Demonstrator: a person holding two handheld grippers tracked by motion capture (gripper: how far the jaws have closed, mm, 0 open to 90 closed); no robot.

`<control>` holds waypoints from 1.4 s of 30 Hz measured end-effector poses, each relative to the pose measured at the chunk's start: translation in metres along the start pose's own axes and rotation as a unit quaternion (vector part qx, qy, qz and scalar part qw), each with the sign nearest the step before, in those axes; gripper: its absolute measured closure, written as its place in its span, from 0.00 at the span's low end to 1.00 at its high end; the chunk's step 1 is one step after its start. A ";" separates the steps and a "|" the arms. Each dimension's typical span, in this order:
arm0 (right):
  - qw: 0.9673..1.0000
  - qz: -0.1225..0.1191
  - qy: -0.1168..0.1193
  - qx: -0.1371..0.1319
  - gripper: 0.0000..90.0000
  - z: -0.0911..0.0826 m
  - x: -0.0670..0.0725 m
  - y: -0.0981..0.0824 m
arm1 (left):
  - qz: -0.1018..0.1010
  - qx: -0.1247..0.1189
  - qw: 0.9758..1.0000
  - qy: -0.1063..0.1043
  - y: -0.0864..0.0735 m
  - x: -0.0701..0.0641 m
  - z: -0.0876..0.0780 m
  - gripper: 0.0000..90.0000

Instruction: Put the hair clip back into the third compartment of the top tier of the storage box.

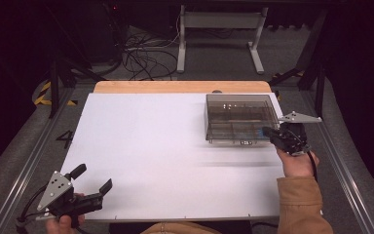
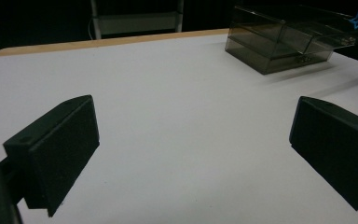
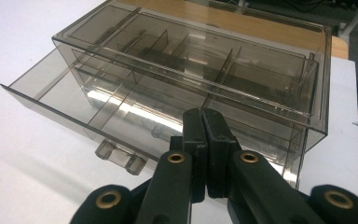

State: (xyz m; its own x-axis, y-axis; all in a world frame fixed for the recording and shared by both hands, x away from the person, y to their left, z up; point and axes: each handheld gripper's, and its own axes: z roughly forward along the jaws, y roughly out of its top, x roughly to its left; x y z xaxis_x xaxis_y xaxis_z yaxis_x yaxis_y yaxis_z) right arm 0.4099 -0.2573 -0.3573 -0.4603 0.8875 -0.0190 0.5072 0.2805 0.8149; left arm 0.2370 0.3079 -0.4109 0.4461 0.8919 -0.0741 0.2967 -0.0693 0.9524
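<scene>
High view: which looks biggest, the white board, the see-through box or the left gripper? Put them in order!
1. White board, far the biggest.
2. See-through box.
3. Left gripper, though it sits nearer the camera, so it looks bigger than it is.

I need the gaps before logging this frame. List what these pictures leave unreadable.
- Organizer box, high view: compartment contents too small and smoky to tell.
- Drawer, right gripper view: its right end hidden behind the shut fingers.
- Left gripper, high view: its rear is cut off by the bottom edge.
</scene>
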 end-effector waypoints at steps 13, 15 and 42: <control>1.000 0.012 -0.005 0.013 0.99 0.011 -0.006 -0.005 | 0.000 0.000 1.000 0.000 0.000 0.000 0.000 0.02; 1.000 0.012 -0.005 0.014 0.99 0.012 -0.006 -0.006 | 0.000 0.000 1.000 0.000 0.000 0.000 0.000 0.03; 1.000 0.017 -0.014 0.015 0.86 0.018 -0.011 -0.009 | 0.000 0.001 1.000 0.001 0.000 0.000 0.000 0.02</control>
State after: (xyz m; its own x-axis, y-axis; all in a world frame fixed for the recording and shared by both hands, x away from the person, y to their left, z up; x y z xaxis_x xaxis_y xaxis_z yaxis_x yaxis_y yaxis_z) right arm 0.4232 -0.2634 -0.3751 -0.4221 0.9065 -0.0093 0.5437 0.2614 0.7975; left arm 0.2371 0.3083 -0.4107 0.4447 0.8927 -0.0731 0.2986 -0.0708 0.9517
